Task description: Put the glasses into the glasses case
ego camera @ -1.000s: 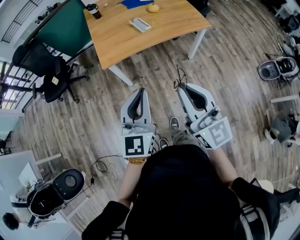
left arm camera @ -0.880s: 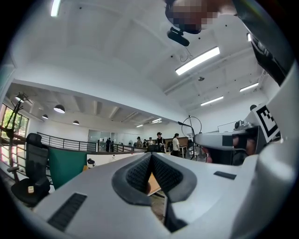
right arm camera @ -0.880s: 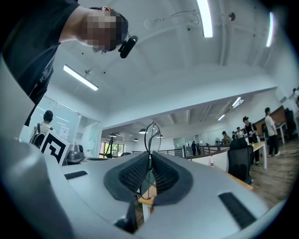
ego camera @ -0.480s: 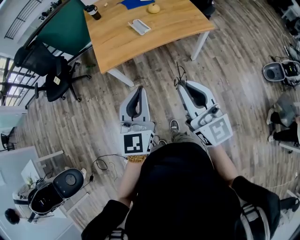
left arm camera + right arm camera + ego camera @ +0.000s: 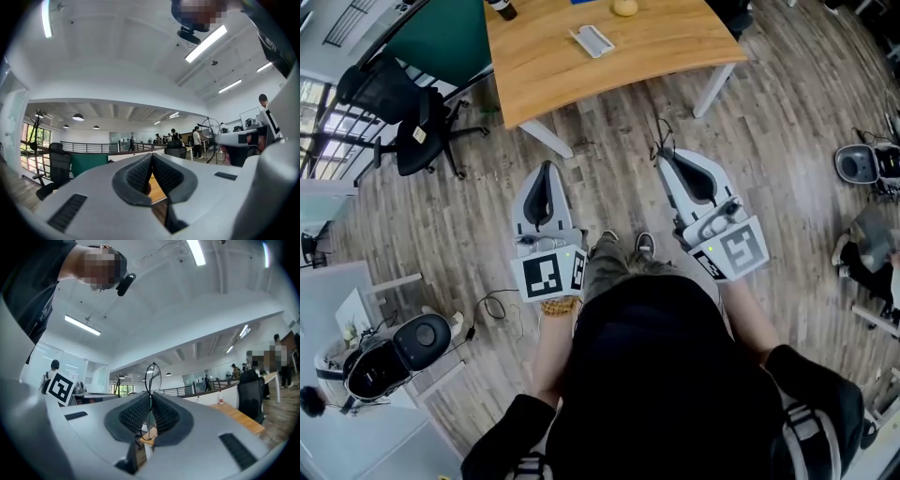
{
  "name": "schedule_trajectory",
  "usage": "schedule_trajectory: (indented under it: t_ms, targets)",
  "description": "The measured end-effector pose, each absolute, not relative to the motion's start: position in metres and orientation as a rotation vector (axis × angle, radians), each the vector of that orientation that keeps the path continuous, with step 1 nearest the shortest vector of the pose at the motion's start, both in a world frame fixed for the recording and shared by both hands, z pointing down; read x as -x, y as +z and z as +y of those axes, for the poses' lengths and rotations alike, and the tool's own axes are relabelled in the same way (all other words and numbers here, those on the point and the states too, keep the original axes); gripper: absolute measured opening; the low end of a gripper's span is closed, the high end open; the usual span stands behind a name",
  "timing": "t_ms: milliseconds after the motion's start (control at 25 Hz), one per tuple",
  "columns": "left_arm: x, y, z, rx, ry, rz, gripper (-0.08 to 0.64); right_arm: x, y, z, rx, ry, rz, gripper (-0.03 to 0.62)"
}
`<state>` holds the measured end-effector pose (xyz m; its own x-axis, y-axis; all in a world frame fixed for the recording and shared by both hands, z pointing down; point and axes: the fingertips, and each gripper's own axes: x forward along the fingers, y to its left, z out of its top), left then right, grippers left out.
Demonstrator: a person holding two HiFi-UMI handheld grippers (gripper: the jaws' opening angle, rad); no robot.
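My right gripper (image 5: 664,157) is held over the wood floor and is shut on the glasses (image 5: 660,145), a thin black wire frame. In the right gripper view the round lenses of the glasses (image 5: 153,376) stick up and down from between the closed pads, and the gripper (image 5: 150,397) points at the table. A white glasses case (image 5: 592,40) lies open on the wooden table (image 5: 544,66), well ahead of both grippers. The left gripper (image 5: 546,167) hangs to the left, shut with nothing in it; in its own view the gripper (image 5: 151,157) shows its pads pressed together.
A yellow fruit (image 5: 624,7) and a dark cup (image 5: 502,9) stand at the table's far side. A black office chair (image 5: 417,131) and a green partition (image 5: 441,42) are at the left. Round machines sit on the floor at lower left (image 5: 394,352) and at right (image 5: 862,164). My shoes (image 5: 623,246) show below.
The table and case have slid up and slightly right in the head view. The left gripper has swung left, away from the right one. The right gripper still holds the glasses.
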<state>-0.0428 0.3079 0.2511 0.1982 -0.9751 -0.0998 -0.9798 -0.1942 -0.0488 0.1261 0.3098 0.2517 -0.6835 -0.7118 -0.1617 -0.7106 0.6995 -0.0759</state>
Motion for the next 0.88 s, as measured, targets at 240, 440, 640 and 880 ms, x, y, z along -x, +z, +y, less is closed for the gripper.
schedule_trajectory:
  t_ms: [240, 440, 640, 880]
  targets:
    - [0.051, 0.251, 0.307, 2.319, 0.057, 1.949, 0.020, -0.119, 0.250, 0.306, 1.118, -0.021, 2.725, 0.032]
    - [0.049, 0.254, 0.306, 2.320, 0.067, 1.933, 0.020, -0.116, 0.247, 0.307, 1.114, -0.020, 2.698, 0.032]
    - [0.052, 0.258, 0.301, 2.338, 0.080, 1.926, 0.020, -0.108, 0.249, 0.305, 1.112, -0.014, 2.711, 0.032]
    - [0.061, 0.257, 0.293, 2.342, 0.113, 1.929, 0.020, -0.097, 0.255, 0.299, 1.116, -0.016, 2.743, 0.032]
